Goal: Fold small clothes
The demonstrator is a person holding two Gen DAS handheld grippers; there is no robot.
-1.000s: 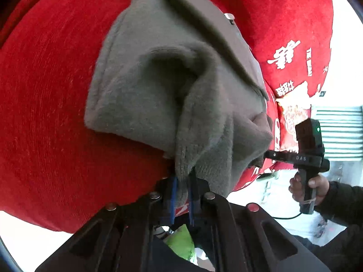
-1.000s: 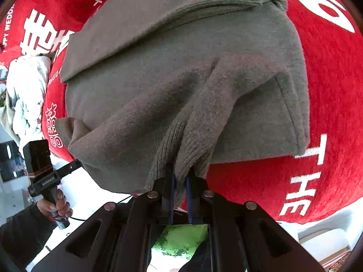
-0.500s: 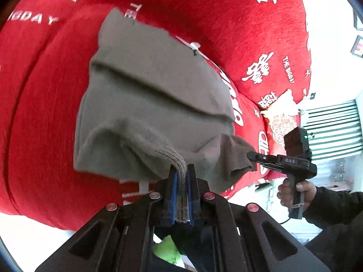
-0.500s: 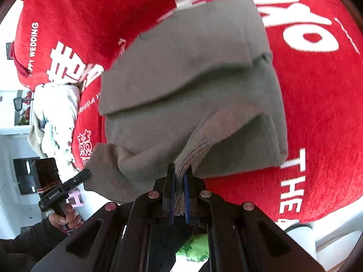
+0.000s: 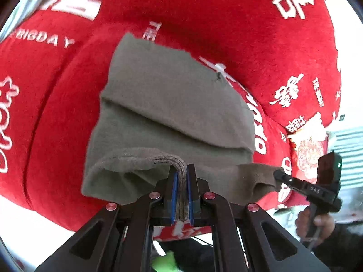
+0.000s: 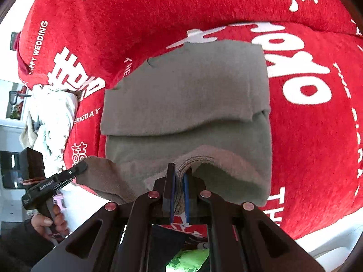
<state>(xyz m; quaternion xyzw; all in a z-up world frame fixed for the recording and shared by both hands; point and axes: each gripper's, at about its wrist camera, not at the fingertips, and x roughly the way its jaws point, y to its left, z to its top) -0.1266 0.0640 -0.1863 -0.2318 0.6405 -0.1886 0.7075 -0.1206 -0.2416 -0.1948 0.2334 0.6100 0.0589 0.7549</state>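
A small grey knit garment (image 5: pixel 172 104) (image 6: pixel 188 95) lies partly folded on a red blanket, its near hem lifted off the surface. My left gripper (image 5: pixel 181 172) is shut on the ribbed hem at one near corner, the cloth bunched between its blue pads. My right gripper (image 6: pixel 179 174) is shut on the other near corner of the same hem. Each gripper shows in the other's view: the right gripper (image 5: pixel 280 174) at the right edge, the left gripper (image 6: pixel 79 167) at the lower left, both pinching grey cloth.
The red blanket (image 5: pixel 226 22) (image 6: pixel 158 11) with white lettering covers the whole surface. A heap of pale clothes (image 6: pixel 52 117) lies at its left edge. A person's hand (image 6: pixel 47 222) grips the left handle, and another hand (image 5: pixel 315 222) grips the right one.
Both grippers have risen and drawn back, lifting the garment's near hem. The garment now looks smaller and farther off, with more of the red blanket in view around it.
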